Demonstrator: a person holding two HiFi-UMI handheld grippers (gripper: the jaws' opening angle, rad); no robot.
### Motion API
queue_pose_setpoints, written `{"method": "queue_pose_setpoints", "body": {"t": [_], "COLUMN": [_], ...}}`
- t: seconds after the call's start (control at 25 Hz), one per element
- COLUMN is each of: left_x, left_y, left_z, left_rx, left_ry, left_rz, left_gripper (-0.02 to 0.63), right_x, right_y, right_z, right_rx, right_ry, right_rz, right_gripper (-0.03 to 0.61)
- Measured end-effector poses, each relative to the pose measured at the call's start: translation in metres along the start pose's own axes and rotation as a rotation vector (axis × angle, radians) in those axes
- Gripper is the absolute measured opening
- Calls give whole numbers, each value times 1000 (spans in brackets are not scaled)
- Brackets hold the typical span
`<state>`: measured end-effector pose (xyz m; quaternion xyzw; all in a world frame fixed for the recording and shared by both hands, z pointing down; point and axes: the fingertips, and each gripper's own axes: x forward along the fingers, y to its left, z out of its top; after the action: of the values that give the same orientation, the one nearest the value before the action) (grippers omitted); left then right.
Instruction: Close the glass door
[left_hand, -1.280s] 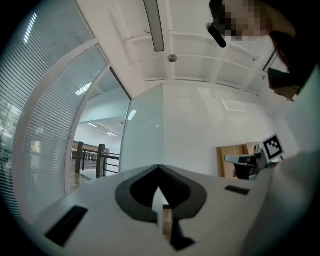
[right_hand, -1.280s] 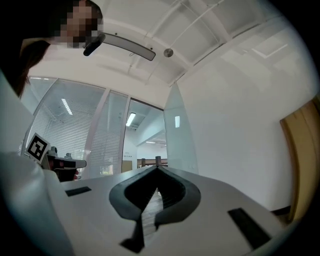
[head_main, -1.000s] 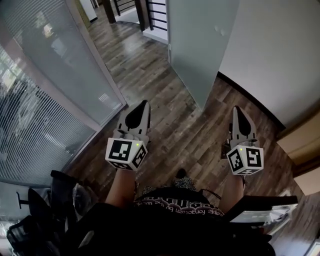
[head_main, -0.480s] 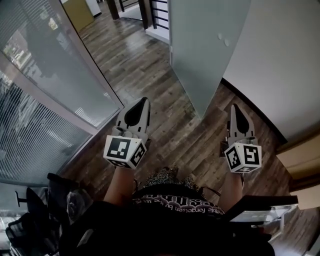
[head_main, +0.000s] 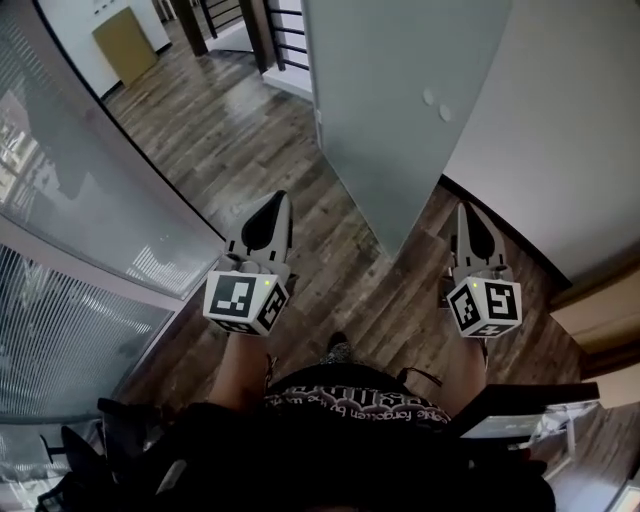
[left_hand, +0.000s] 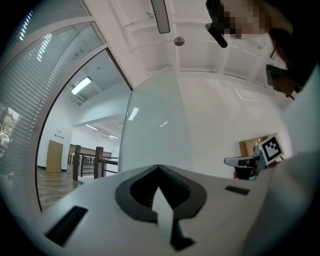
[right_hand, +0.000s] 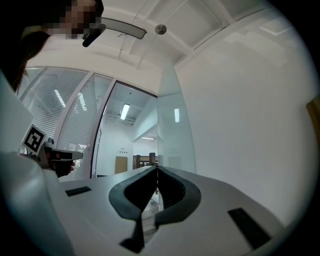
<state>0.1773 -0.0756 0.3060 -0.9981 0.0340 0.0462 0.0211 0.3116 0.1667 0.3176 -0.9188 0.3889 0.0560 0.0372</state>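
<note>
The frosted glass door (head_main: 400, 110) stands open, swung in against the white wall, its near edge ahead between my two grippers. My left gripper (head_main: 281, 198) points forward over the wooden floor, left of that edge, shut and empty. My right gripper (head_main: 465, 208) is level with it on the right, close to the door's lower corner, also shut with nothing held. In the left gripper view the door (left_hand: 155, 135) rises beyond the left gripper (left_hand: 159, 166). The right gripper view shows the door's edge (right_hand: 172, 135) straight past the right gripper (right_hand: 156, 167).
A curved glass wall with blinds (head_main: 60, 250) runs along the left. The white wall (head_main: 560, 130) bounds the right. A dark railing (head_main: 270, 30) and a brown panel (head_main: 125, 40) lie beyond the doorway. A shelf with papers (head_main: 520, 420) sits at lower right.
Both grippers have moved forward together with the person. The door and the doorway have drawn closer, and the blinds have slid back on the left. Both jaws stayed shut.
</note>
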Motion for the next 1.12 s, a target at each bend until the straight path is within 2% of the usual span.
{"method": "queue_pose_setpoints", "body": {"t": [0.24,0.56,0.68,0.84,1.12], "left_x": [56,101,105,111,116], "left_y": [31,40,40,47,51], "left_z": [-2,-16,-21,-24,-33], "left_rx": [-12,-26,-41,-53,-47], "left_ry": [-2,32,47,48,77], "left_rz": [-19,-49,-53,-16,62], "left_gripper": [-2,-2,-2,-2,-2], "right_x": [54,94,105,124,173], "right_y": [-19,-47,-53,-71,-130], "right_z": [-2,-16,-21,-33,-56], "right_rx": [2,17,20,11,13], "right_ry": [-4,22,50,105,197], "right_rz": [-51,-64,-56,-36,2], "right_gripper": [3,5,49,93,107]}}
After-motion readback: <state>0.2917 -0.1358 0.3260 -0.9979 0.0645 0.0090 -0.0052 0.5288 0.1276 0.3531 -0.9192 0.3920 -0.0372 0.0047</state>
